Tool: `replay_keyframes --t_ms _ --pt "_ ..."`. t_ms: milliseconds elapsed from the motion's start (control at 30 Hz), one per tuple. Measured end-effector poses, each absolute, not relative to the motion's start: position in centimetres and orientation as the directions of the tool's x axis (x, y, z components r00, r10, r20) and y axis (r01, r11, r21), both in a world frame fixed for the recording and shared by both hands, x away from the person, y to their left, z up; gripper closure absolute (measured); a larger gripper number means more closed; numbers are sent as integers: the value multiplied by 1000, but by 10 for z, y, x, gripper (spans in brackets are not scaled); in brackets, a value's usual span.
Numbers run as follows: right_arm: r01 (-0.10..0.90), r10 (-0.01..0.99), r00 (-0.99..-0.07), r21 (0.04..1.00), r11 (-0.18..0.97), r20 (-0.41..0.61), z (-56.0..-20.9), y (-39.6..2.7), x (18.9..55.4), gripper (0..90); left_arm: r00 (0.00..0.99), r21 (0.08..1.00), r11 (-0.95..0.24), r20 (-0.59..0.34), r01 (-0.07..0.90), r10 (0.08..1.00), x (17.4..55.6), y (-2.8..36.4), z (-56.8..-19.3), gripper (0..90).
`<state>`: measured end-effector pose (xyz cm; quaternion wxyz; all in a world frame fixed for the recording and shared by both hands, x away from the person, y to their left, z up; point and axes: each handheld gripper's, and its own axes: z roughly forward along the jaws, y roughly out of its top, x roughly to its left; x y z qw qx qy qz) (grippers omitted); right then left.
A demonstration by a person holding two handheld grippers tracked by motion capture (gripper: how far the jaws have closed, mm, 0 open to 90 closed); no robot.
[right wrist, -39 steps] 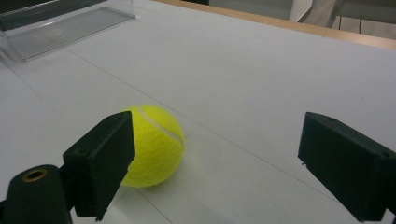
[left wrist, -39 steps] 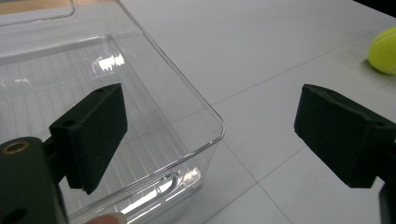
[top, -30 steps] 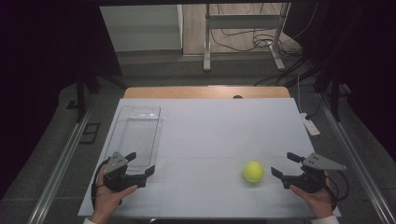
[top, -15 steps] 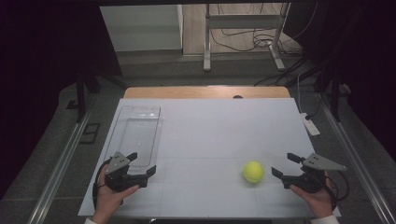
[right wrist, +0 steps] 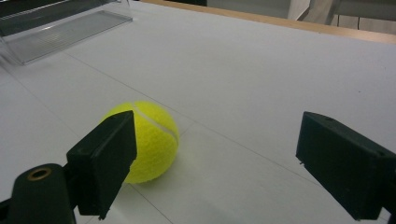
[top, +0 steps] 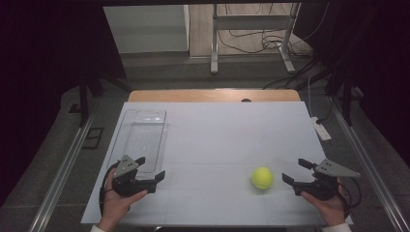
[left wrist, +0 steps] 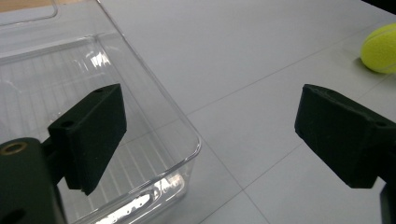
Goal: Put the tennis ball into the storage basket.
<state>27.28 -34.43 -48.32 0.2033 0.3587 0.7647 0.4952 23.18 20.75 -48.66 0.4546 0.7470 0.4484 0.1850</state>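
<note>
I see the ball (top: pixel 262 177) resting on the white surface (top: pixel 217 140), toward the near right part of it. It is yellow-green and round, so it has no long axis and points no way in particular; in the right gripper view its pale seam (right wrist: pixel 154 122) curves across the upper face, running from the top down toward the right.

My right gripper (top: pixel 296 170) sits just right of the ball, near but apart from it. Its jaws are spread wide with nothing between them. In the right gripper view the ball (right wrist: pixel 142 140) lies beyond the left jaw and is partly covered by it; I cannot tell whether that jaw touches it.

My left gripper (top: pixel 149 167) is at the near left of the surface, at the near end of the tray (top: pixel 140 140). Its jaws are also spread, with nothing pinched. In the left gripper view one jaw hangs over the tray (left wrist: pixel 154 116) and the other over bare surface, with the tray's near right corner between them.

The tray is clear plastic, a long rectangle with a ribbed floor. Its long axis runs from the near edge toward the far edge of the surface. Tray and ball are well apart, left and right.

A hand (top: pixel 116 205) holds the left gripper from below; another hand (top: pixel 329 208) holds the right.
</note>
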Motion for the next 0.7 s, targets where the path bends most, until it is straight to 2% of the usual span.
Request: replay_keyframes --t_ms 700 --pt "351 757 -652 901 253 41 -486 -345 273 127 577 838 -216 -137 501 805 240 193 -477 105"
